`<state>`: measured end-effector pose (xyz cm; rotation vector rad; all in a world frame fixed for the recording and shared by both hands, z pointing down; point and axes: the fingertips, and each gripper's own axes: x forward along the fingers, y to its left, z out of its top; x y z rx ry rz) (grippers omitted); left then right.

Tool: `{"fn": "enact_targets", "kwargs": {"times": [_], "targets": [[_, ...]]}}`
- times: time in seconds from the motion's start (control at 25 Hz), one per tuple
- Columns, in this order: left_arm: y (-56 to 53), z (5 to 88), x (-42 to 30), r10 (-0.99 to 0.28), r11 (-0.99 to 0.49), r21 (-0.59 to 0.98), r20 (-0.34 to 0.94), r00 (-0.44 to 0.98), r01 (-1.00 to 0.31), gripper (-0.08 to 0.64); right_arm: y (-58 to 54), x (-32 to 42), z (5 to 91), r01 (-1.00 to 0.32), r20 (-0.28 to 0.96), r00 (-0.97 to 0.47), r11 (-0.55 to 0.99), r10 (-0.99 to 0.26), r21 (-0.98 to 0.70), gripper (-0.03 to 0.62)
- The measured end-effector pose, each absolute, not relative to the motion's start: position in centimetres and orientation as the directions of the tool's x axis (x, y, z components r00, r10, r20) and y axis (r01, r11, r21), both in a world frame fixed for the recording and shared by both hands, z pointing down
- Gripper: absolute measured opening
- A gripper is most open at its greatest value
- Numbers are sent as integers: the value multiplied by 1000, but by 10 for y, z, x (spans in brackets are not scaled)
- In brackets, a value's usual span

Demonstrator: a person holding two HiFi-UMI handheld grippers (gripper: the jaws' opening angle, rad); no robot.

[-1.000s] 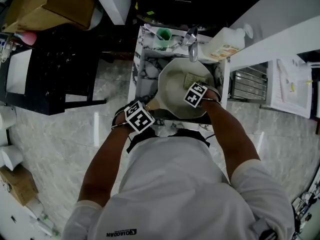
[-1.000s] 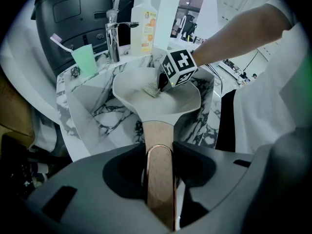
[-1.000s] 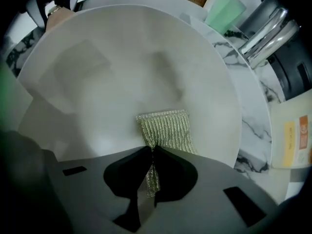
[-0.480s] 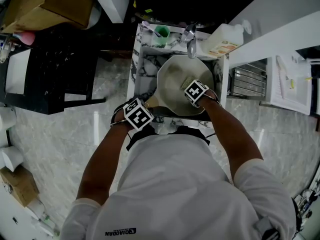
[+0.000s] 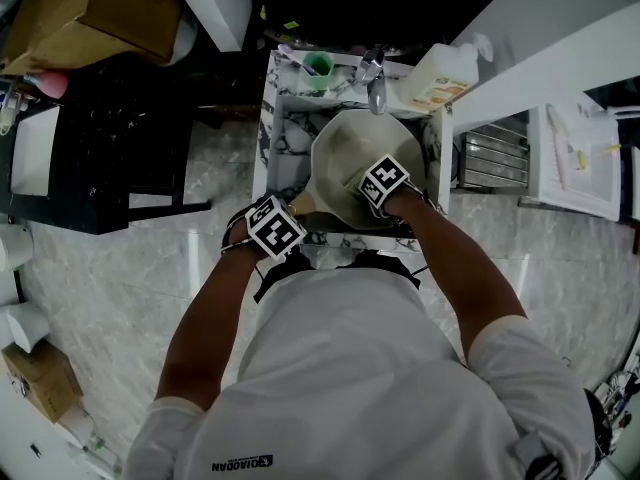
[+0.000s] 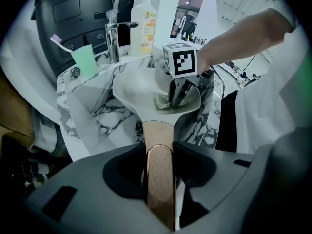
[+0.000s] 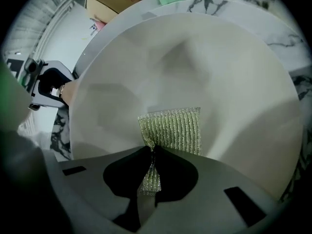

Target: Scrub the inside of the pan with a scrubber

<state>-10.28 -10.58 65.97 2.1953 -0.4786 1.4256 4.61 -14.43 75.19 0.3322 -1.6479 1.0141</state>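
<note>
The pan (image 5: pixel 345 158) sits over the sink (image 5: pixel 285 133), its wooden handle (image 6: pixel 159 145) running back toward the person into the left gripper (image 6: pixel 160 167), whose jaws clamp it. The scrubber (image 7: pixel 173 129) lies flat on the pan's inner wall just ahead of the right gripper (image 7: pixel 152 152), whose jaws pinch its near edge. Only the right gripper view shows that pinch; the left gripper view alone shows the handle grip.

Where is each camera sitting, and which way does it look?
Head view: on the person's head, looking steeply down at the pan in the sink; left arm, right arm and shirt show.
Left gripper view: on the left gripper, shut on the pan's handle, facing the faucet; right arm shows.
Right gripper view: on the right gripper, pinching the scrubber, facing into the pan; left gripper shows.
Shared: both gripper views show pan and scrubber.
</note>
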Motion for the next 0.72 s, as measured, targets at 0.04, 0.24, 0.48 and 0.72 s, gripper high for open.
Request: {"fn": "enact_targets", "kwargs": {"times": [0.04, 0.24, 0.48, 0.72], "targets": [[-106, 660, -103, -33, -826, 199, 917, 397, -528, 178, -141, 42, 751, -670, 884, -359, 577, 298, -467, 60], [-105, 659, -102, -34, -827, 198, 917, 398, -526, 176, -132, 28, 745, -642, 850, -399, 557, 345, -527, 60], [-105, 659, -103, -28, -827, 204, 915, 401, -523, 176, -123, 16, 739, -611, 837, -403, 572, 370, -547, 60], [-107, 659, -102, -27, -825, 209, 914, 406, -526, 176, -133, 16, 733, -656, 866, -405, 566, 293, -499, 60]]}}
